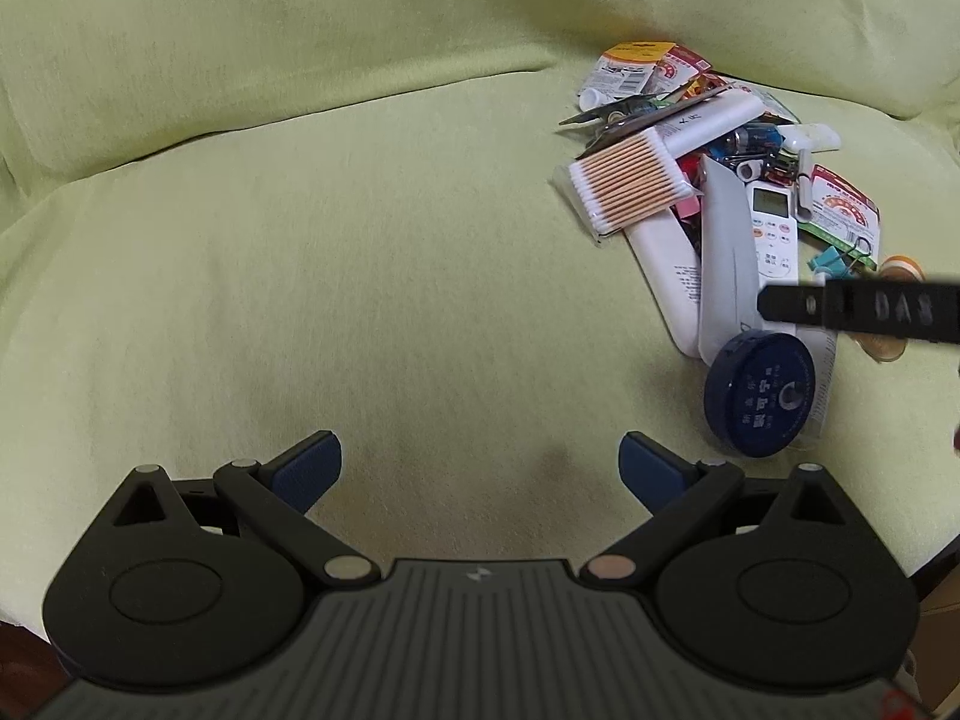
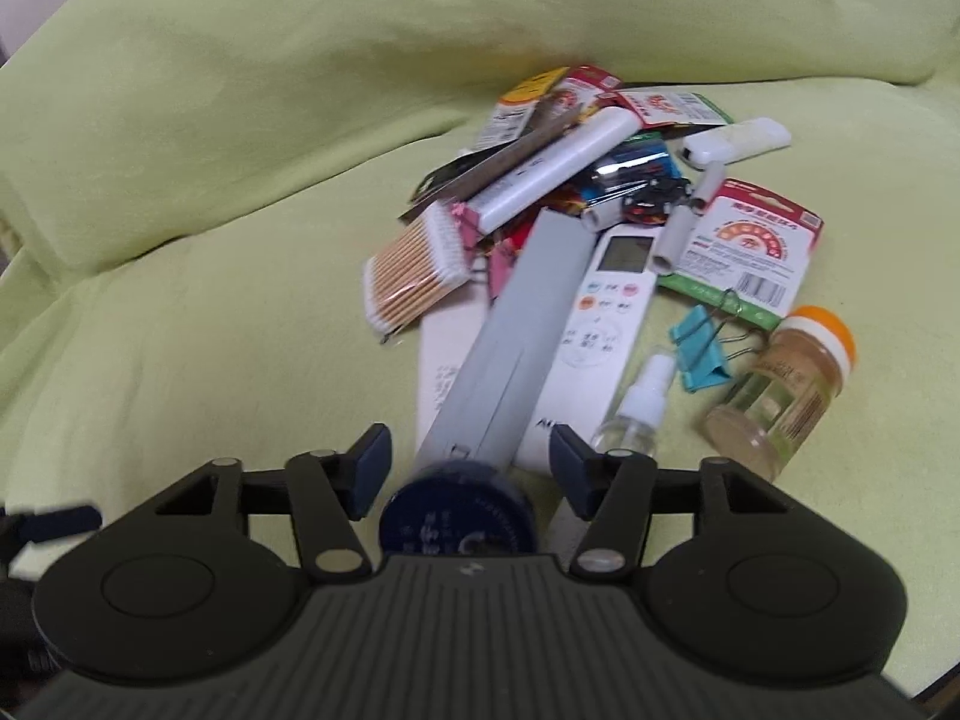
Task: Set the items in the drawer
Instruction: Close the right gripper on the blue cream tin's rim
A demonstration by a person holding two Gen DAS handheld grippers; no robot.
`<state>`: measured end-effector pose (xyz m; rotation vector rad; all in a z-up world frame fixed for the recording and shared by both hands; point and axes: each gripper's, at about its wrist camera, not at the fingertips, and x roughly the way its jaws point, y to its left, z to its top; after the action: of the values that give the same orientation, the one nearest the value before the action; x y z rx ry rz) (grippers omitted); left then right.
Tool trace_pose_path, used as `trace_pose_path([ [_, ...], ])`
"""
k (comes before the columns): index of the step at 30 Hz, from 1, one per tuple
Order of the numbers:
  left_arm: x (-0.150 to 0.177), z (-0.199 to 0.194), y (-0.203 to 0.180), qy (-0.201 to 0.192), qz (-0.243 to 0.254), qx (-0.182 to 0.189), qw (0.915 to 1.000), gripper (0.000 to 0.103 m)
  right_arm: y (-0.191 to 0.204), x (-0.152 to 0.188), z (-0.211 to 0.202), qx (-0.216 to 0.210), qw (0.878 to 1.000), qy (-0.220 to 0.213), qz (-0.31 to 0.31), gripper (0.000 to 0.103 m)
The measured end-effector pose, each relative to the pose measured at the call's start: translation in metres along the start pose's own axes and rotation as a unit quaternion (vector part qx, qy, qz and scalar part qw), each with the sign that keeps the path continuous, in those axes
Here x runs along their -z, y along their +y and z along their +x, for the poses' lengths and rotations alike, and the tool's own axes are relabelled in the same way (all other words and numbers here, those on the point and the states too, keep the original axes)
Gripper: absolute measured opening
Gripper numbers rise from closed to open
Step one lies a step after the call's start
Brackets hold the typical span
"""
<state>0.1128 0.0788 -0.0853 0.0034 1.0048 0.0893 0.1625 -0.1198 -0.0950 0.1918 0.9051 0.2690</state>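
A pile of small items lies on a light green cloth (image 1: 300, 240). In the right wrist view my right gripper (image 2: 471, 468) is open, its blue pads on either side of a round dark blue tin (image 2: 459, 519) without touching it. A long grey bar (image 2: 516, 330) rests against the tin, beside a white remote (image 2: 606, 312). In the left wrist view my left gripper (image 1: 480, 468) is open and empty over bare cloth, left of the tin (image 1: 759, 393). One finger of the right gripper (image 1: 852, 306) reaches in over the pile. No drawer is in view.
The pile also holds a cotton swab pack (image 2: 417, 276), a white tube (image 2: 552, 174), a small spray bottle (image 2: 636, 408), a blue binder clip (image 2: 699, 348), an orange-lidded jar (image 2: 780, 390) and several printed packets (image 2: 750, 246). Green cushions rise behind the pile.
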Motion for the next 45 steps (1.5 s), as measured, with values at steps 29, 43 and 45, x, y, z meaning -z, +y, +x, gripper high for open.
trace_pose_path([
  [29,0.004,-0.006,-0.003,0.01,0.044,-0.008,0.999,0.099,0.031,0.05,0.011,0.04,0.991,-0.011,-0.128,0.052],
  [43,0.002,-0.012,-0.006,0.003,0.041,-0.009,0.9991,0.099,0.03,0.058,-0.006,0.056,0.984,-0.04,-0.165,0.069],
  [45,0.003,-0.013,-0.006,0.001,0.04,-0.007,0.9992,0.099,0.027,0.06,-0.013,0.059,0.982,-0.049,-0.171,0.069],
])
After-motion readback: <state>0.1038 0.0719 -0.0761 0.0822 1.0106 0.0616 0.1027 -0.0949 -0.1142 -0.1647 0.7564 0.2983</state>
